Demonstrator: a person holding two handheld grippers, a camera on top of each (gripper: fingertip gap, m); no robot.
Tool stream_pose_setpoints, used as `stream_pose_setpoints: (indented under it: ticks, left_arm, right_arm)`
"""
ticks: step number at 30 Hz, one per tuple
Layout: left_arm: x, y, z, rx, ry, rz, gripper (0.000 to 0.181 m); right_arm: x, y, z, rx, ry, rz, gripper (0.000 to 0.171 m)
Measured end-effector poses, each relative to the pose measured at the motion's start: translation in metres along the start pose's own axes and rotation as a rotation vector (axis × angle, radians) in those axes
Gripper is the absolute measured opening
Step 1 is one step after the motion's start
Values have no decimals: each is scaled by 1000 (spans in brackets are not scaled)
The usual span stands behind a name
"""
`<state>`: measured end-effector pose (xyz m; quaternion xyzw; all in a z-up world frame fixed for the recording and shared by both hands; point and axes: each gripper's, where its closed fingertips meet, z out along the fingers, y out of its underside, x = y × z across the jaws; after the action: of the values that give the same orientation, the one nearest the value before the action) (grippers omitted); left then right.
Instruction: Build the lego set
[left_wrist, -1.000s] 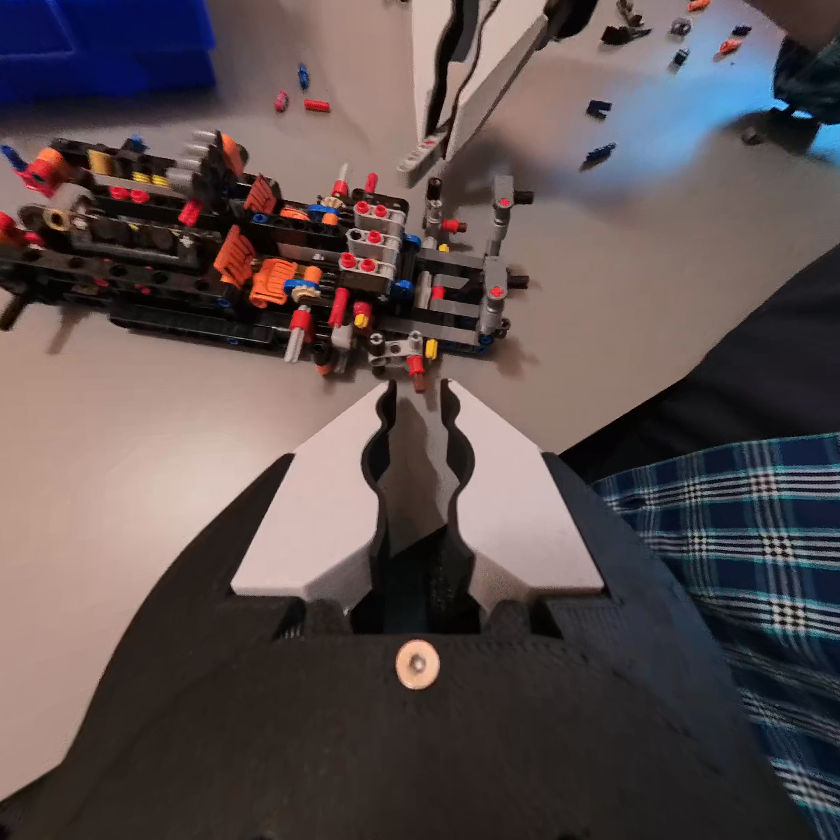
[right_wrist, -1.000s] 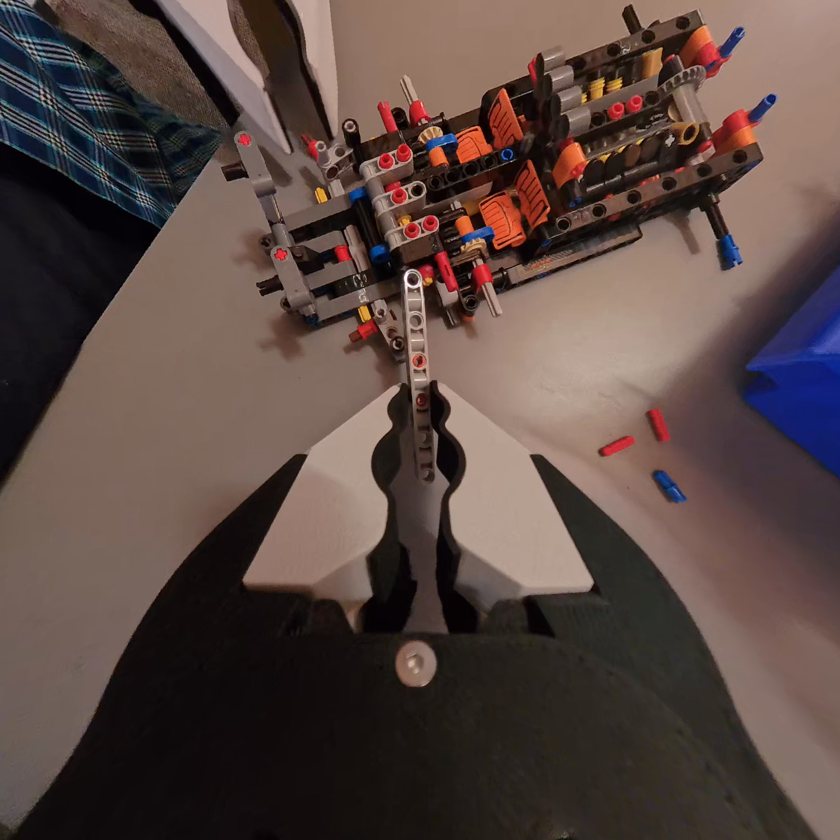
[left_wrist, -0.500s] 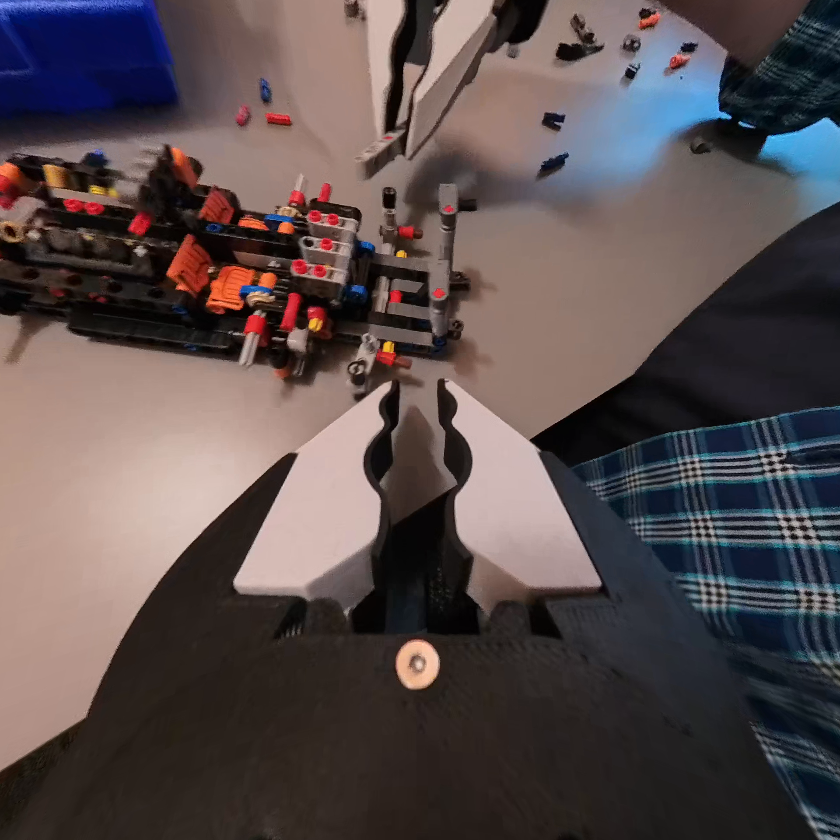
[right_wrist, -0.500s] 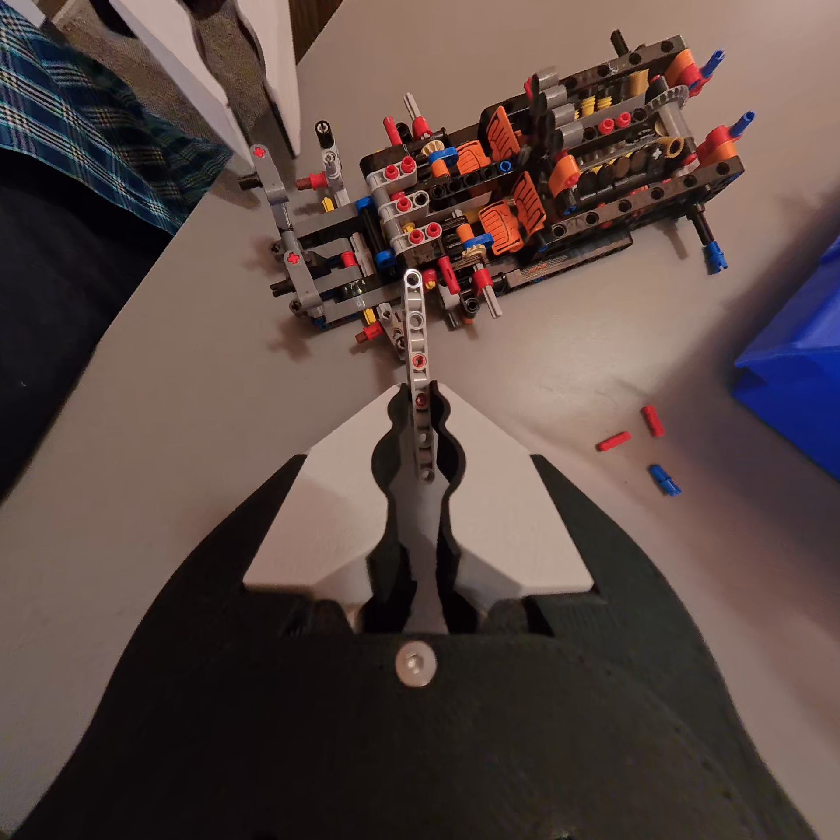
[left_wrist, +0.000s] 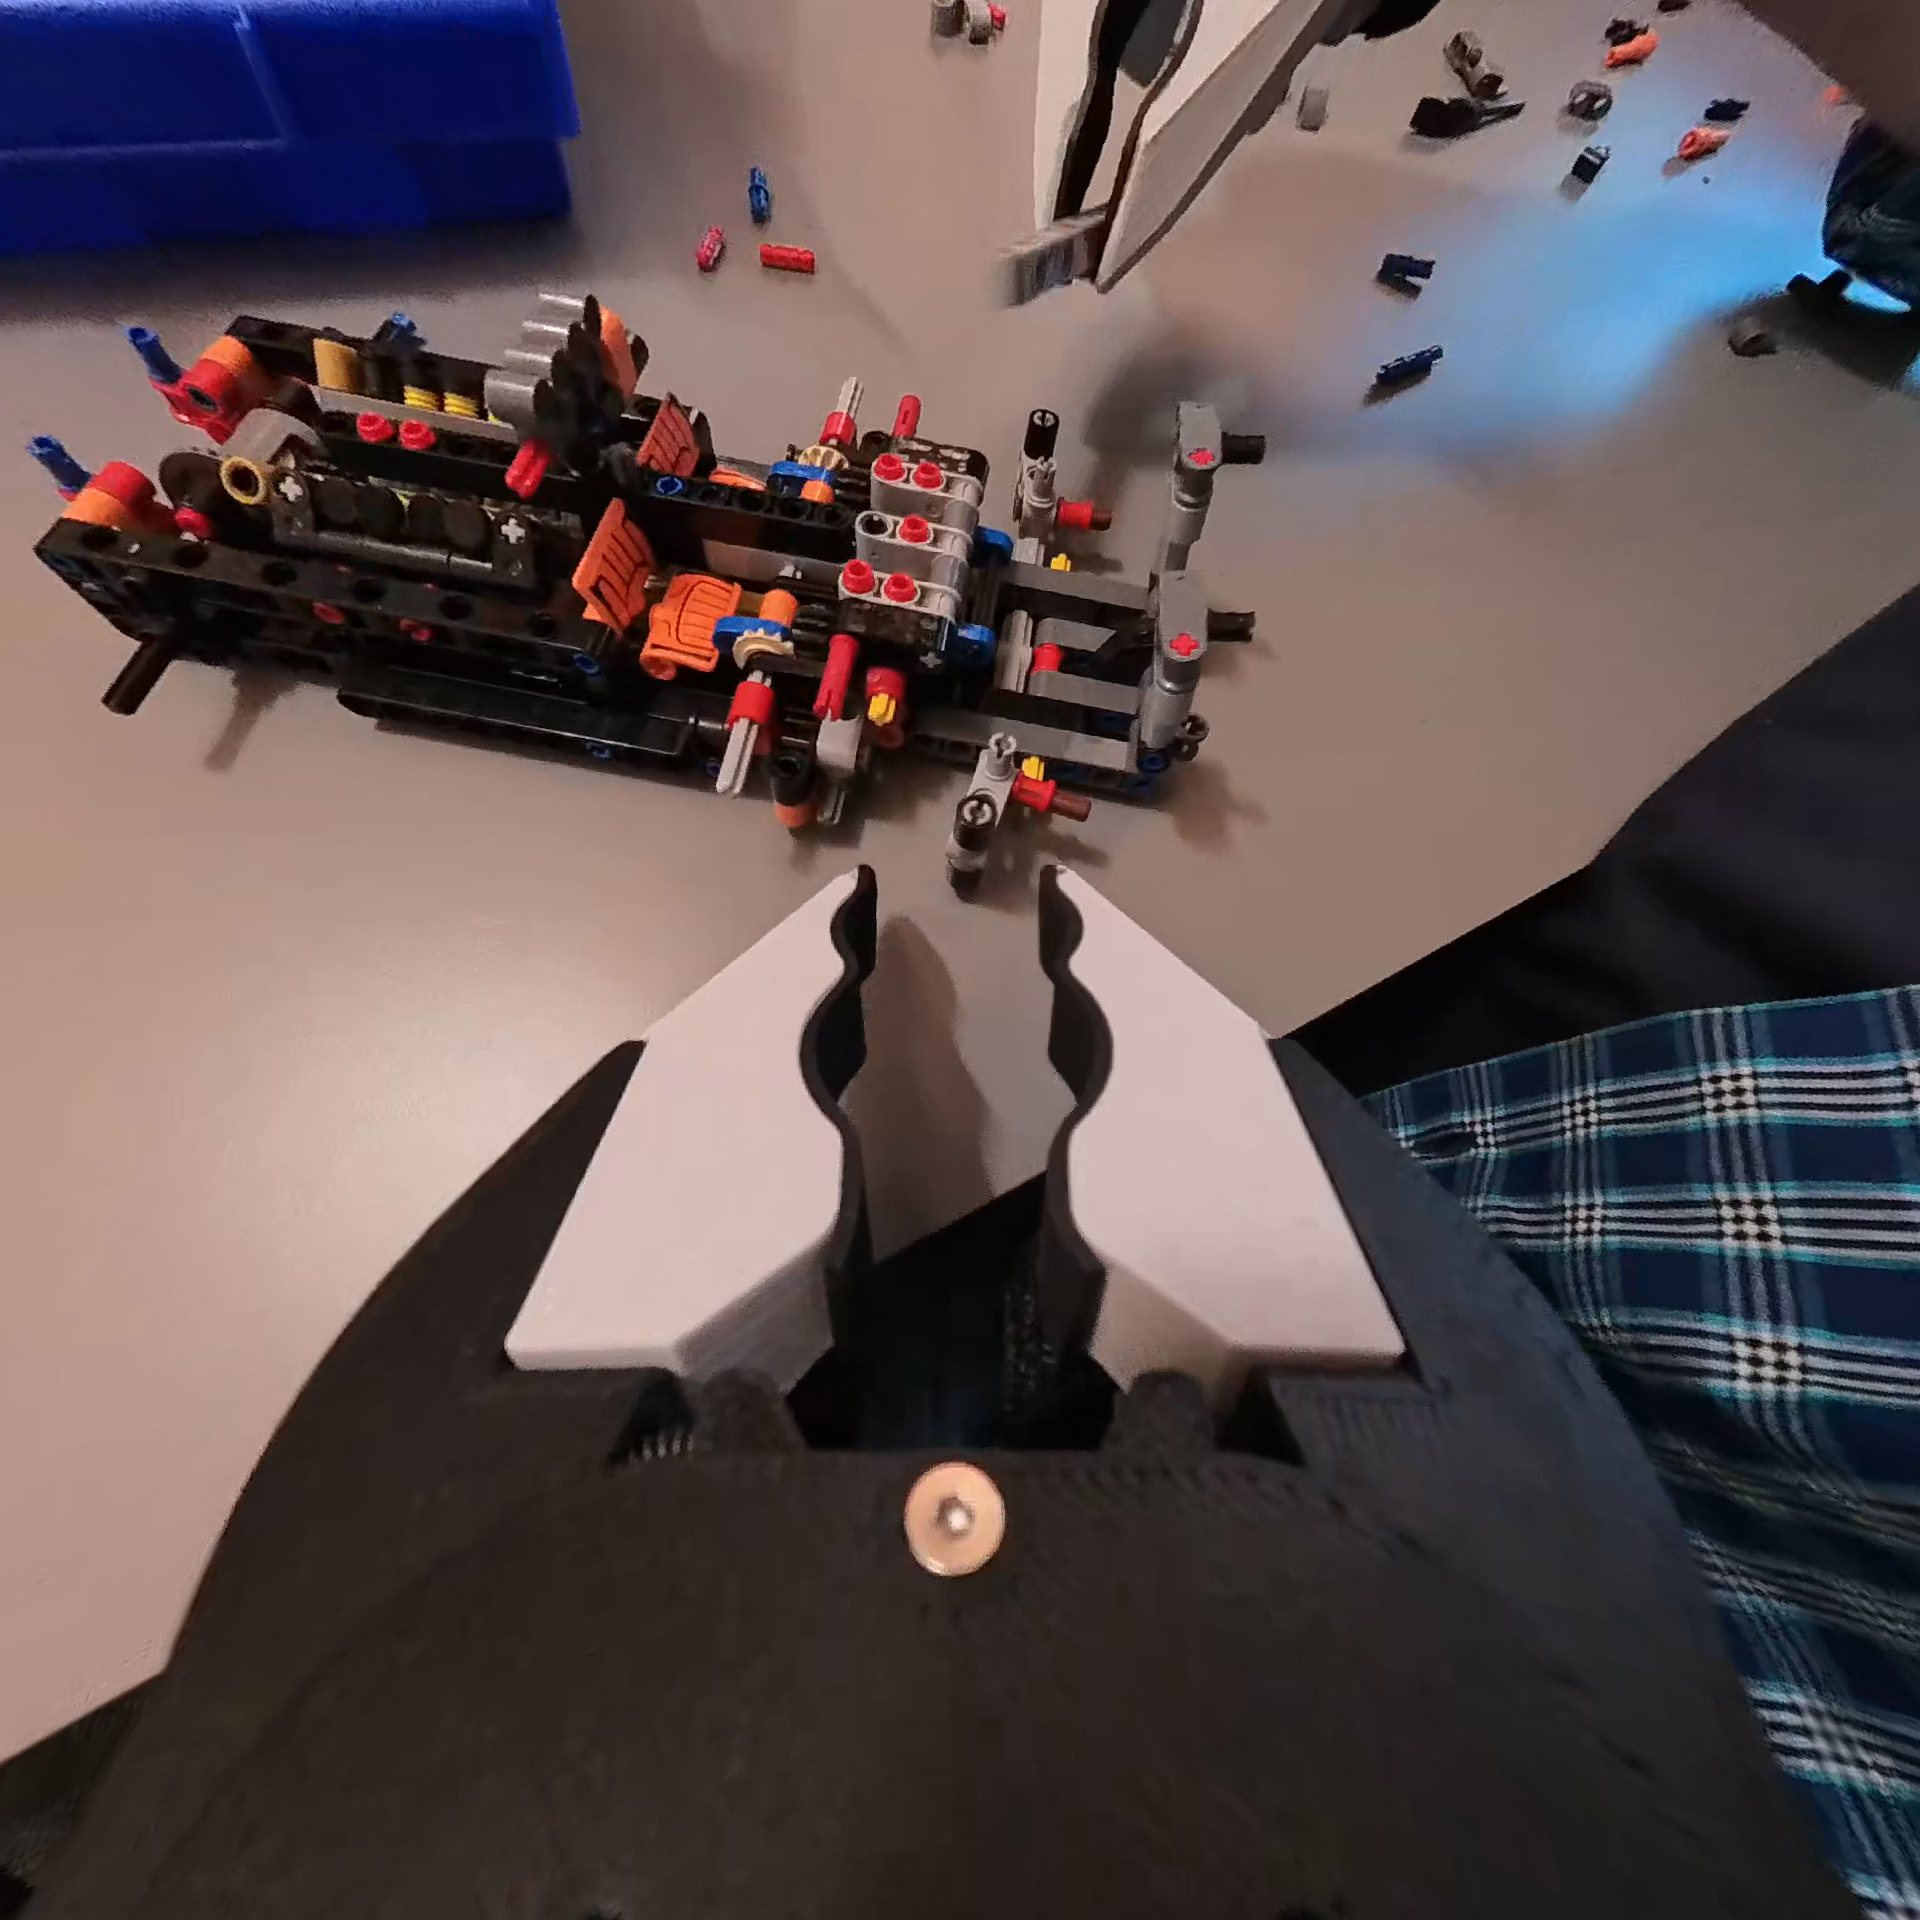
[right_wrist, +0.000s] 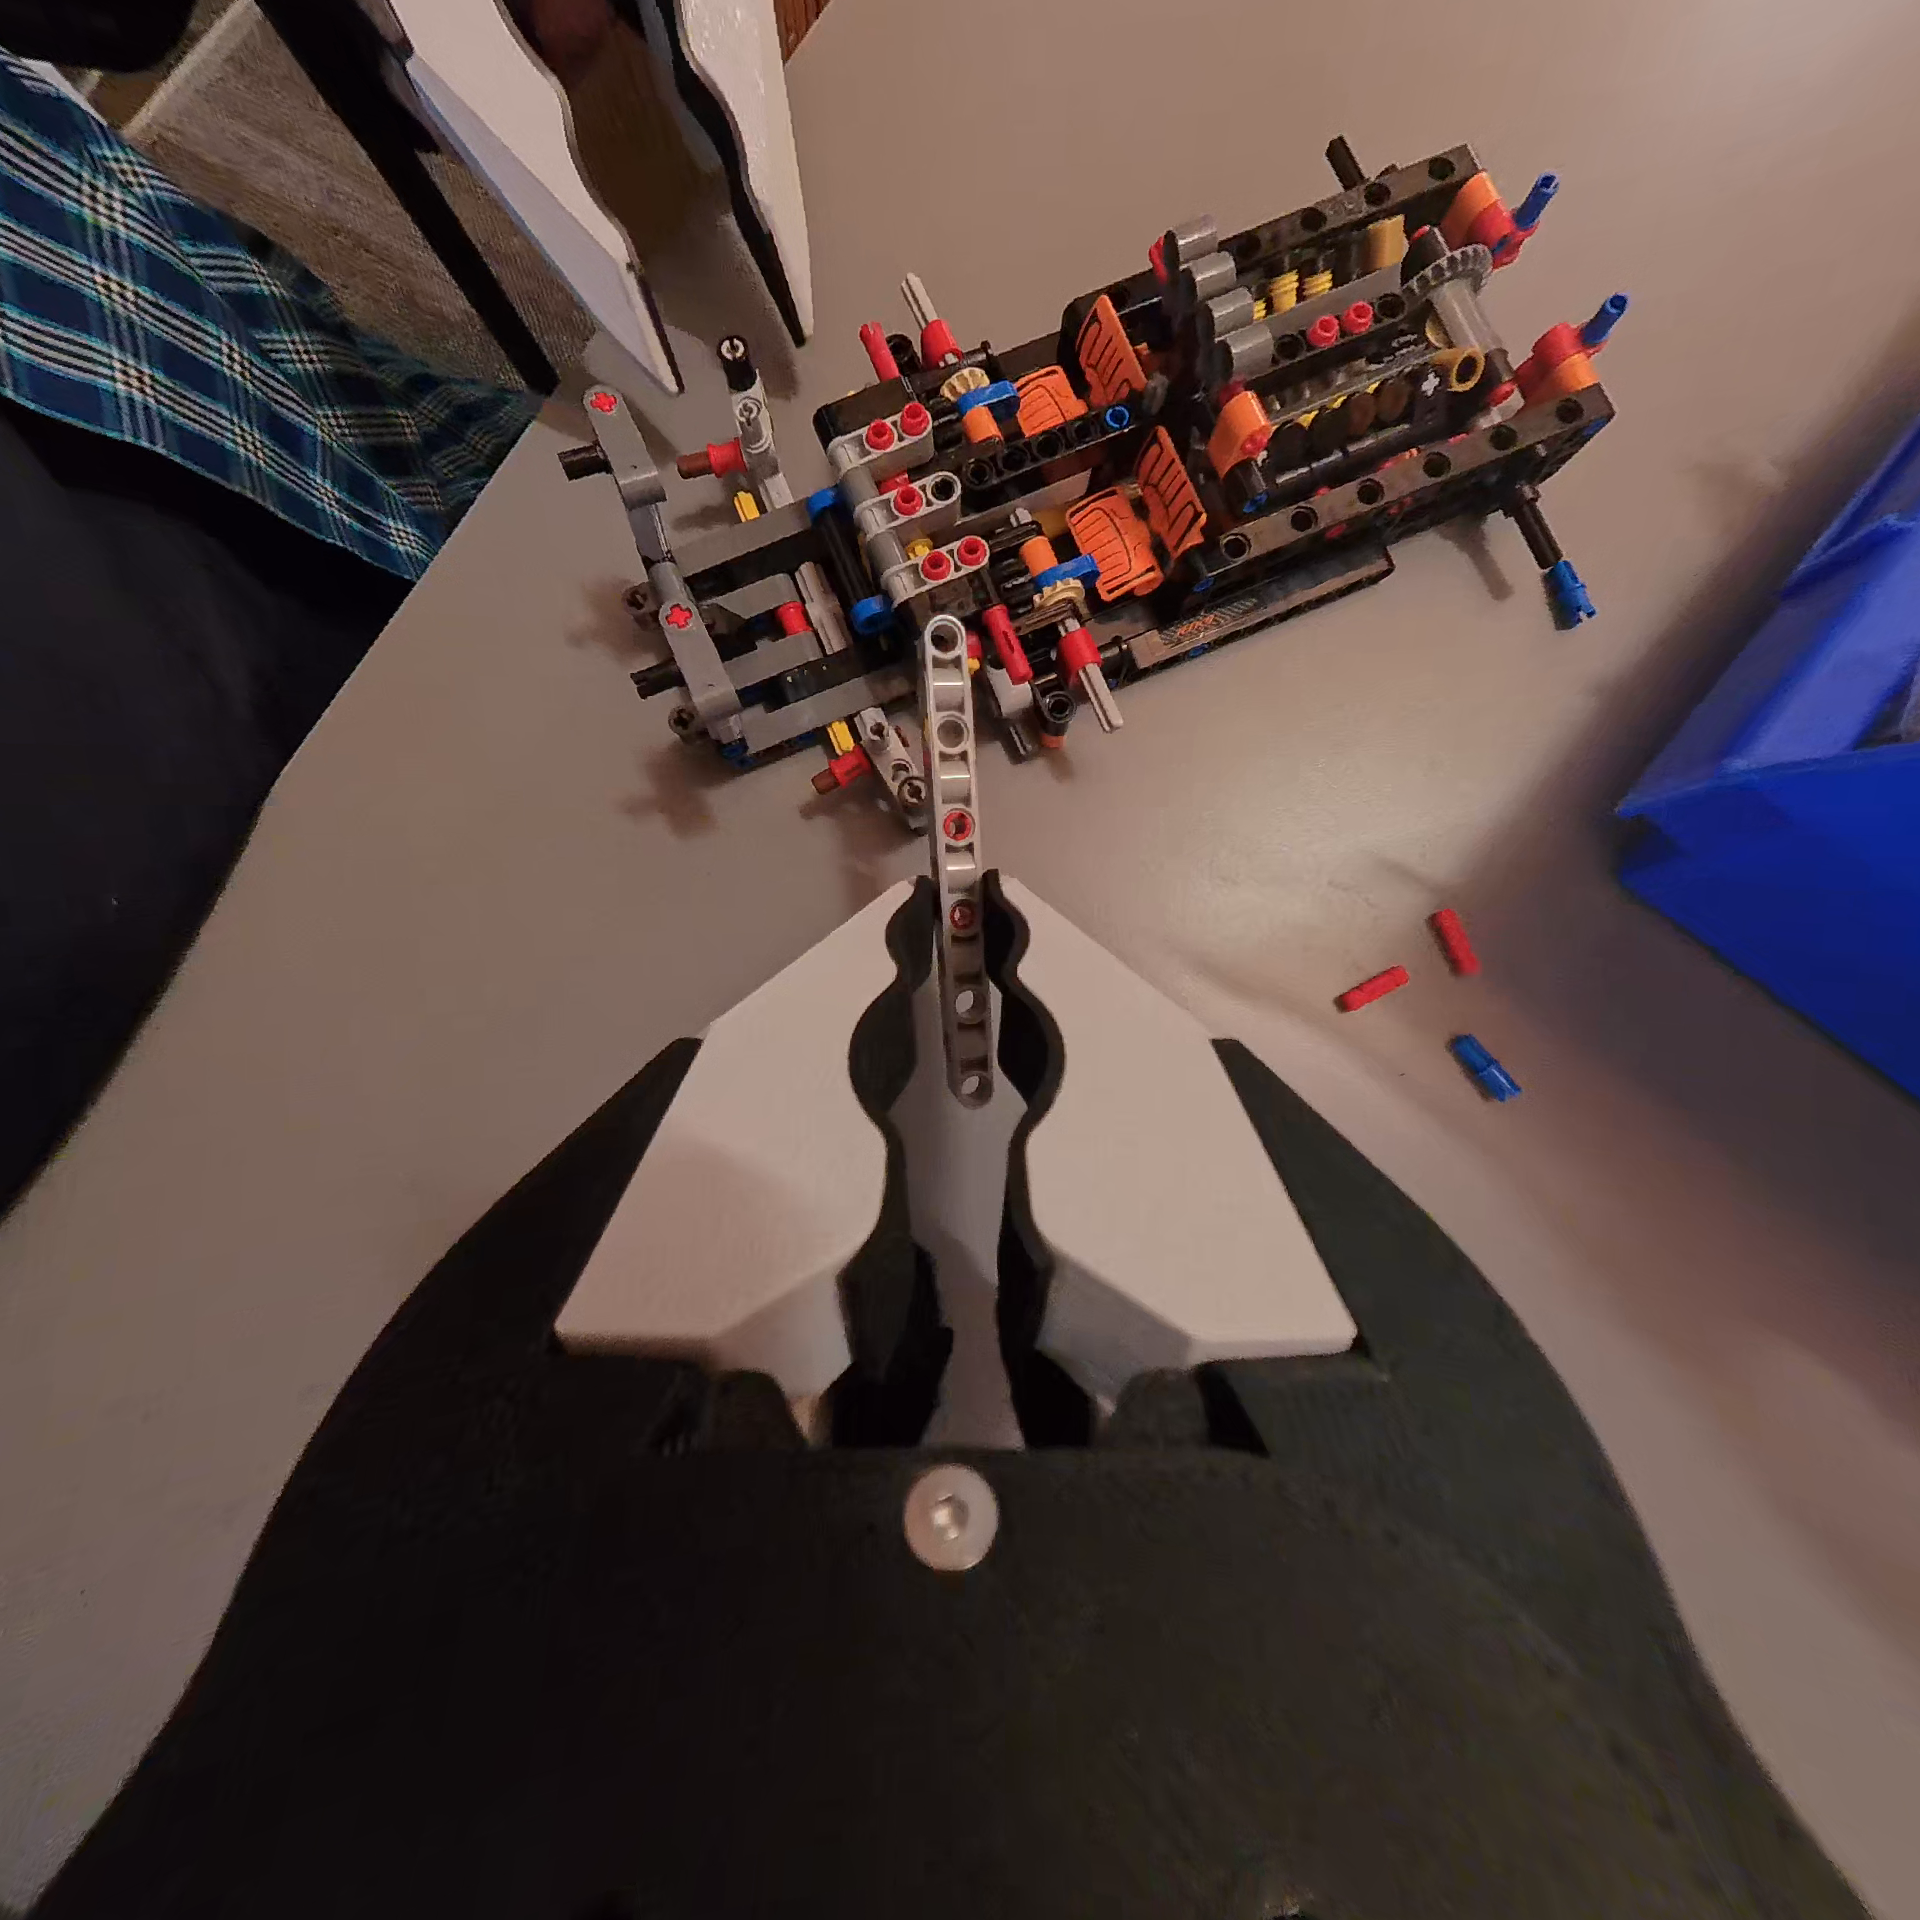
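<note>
A long black Lego Technic chassis (left_wrist: 623, 582) with orange, red and grey parts lies on the grey table; it also shows in the right wrist view (right_wrist: 1143, 499). My left gripper (left_wrist: 956, 883) is open and empty, just short of a small grey and black connector (left_wrist: 977, 821) that sticks out of the chassis's near side. My right gripper (right_wrist: 956, 894) is shut on a long grey beam (right_wrist: 951, 748) with red pins, whose far end points at the chassis's side. In the left wrist view the right gripper (left_wrist: 1143, 156) hangs beyond the chassis.
A blue bin (left_wrist: 260, 104) stands at the back left, also seen in the right wrist view (right_wrist: 1787, 810). Loose red and blue pins (right_wrist: 1444, 987) lie near it. Small dark and orange parts (left_wrist: 1507, 94) are scattered far right. A person's plaid sleeve (left_wrist: 1714, 1247) is at the table edge. Across from one pair of fingers to the other is roughly 15 centimeters.
My left gripper's jaws have opened wider and sit nearer the chassis's connector. My right gripper still holds the grey beam and has drawn back a little from the chassis.
</note>
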<state>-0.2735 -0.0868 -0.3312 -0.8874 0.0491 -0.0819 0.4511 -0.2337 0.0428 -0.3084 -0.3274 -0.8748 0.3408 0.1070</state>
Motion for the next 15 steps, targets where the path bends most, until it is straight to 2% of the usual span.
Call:
stream_pose_setpoints:
  ticks: [15]
  left_arm:
    - [2,0,7,7,22,-24,30]
  right_arm:
    - [3,1,4,-4,-19,11,6]
